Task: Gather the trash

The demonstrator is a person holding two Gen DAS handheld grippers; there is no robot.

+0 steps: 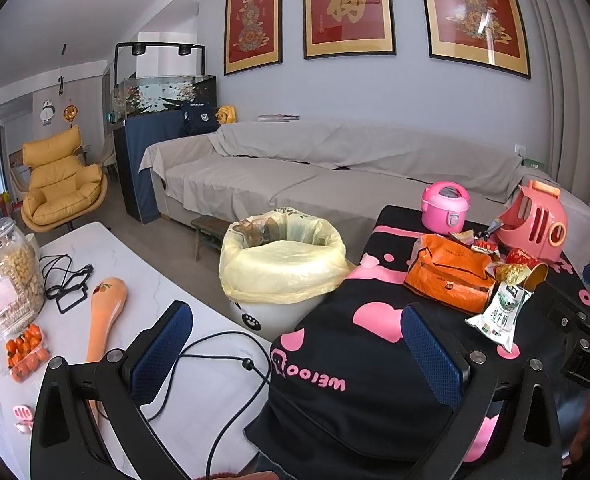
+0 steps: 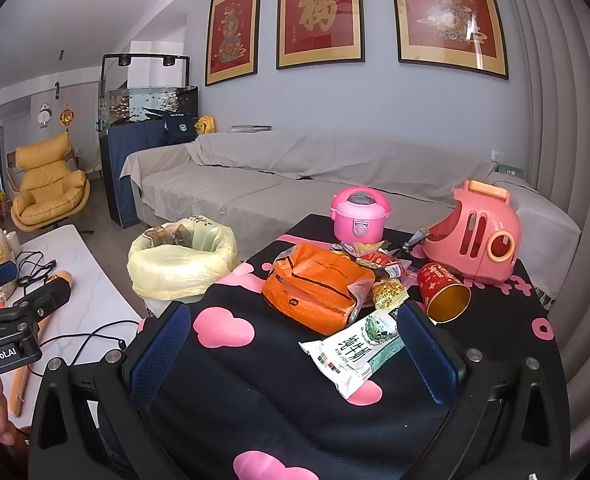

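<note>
A pile of trash lies on the black-and-pink cloth (image 2: 255, 392): an orange bag (image 2: 315, 292), a white milk pouch (image 2: 355, 348), a red paper cup (image 2: 443, 292) on its side and several small wrappers (image 2: 383, 264). A bin lined with a yellow bag (image 2: 183, 264) stands left of the cloth, also in the left wrist view (image 1: 283, 264). My right gripper (image 2: 295, 352) is open and empty, just short of the milk pouch. My left gripper (image 1: 295, 352) is open and empty, above the cloth's left edge, near the bin.
A pink toy rice cooker (image 2: 359, 216) and a pink toy carrier (image 2: 475, 236) stand behind the trash. The white table (image 1: 199, 380) on the left holds cables, an orange spoon (image 1: 107, 312), a glass jar (image 1: 3, 272) and a box of small oranges (image 1: 25, 352). A grey sofa (image 1: 295, 176) runs behind.
</note>
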